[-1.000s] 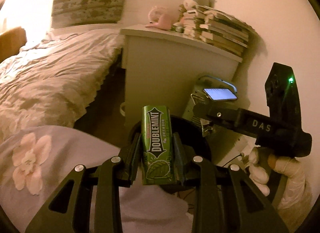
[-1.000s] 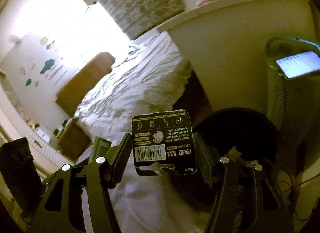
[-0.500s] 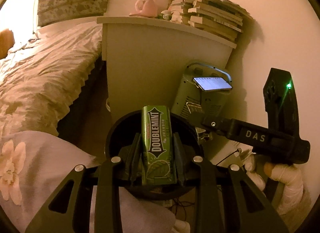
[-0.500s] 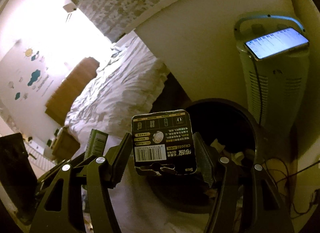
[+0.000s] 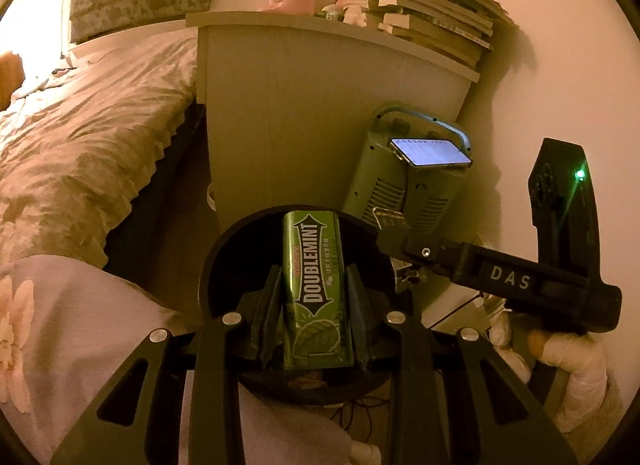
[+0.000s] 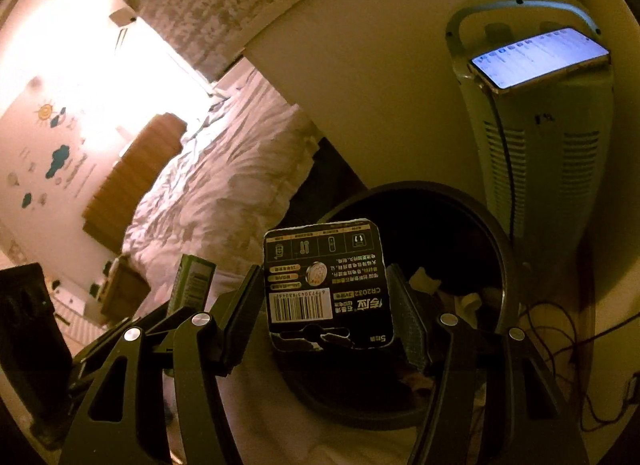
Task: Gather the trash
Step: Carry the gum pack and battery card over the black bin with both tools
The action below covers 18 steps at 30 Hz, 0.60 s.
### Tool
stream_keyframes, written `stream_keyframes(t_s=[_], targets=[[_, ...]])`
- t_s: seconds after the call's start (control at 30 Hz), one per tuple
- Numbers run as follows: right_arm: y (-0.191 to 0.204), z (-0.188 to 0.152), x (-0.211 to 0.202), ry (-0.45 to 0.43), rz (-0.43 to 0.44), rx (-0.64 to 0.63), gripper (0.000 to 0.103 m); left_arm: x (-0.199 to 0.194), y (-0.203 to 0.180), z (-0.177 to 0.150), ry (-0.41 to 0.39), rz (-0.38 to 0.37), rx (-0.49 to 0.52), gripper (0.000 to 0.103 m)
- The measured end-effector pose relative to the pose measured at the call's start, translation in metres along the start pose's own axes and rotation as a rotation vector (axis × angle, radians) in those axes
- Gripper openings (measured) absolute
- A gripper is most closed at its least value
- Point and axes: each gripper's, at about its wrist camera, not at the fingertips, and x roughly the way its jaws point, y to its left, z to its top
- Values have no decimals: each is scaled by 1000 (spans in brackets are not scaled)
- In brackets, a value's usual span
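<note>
Both grippers clamp trash above bin (image 6: 496, 241): gum pack (image 5: 316, 289), battery card (image 6: 326, 289).

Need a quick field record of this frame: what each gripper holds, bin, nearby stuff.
left gripper: shut on green Doublemint gum pack
right gripper: shut on black battery blister card
target: round black trash bin, open, scraps inside
position: both items over the bin's mouth
nearby: lit phone atop grey-green heater

One gum pack (image 5: 316, 289), one battery card (image 6: 328, 289), one bin (image 6: 496, 241), one phone (image 5: 430, 152), two hand-held grippers.
</note>
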Motion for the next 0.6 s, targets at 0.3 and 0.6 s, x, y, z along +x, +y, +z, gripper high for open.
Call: stream_keyframes(t_s=[0.3, 0.6], targets=[[-3, -3, 9, 12, -9, 11, 62, 8, -3, 1, 13, -4, 4, 32], [-5, -3, 12, 19, -14, 22, 62, 15, -6, 1, 23, -8, 12, 32]])
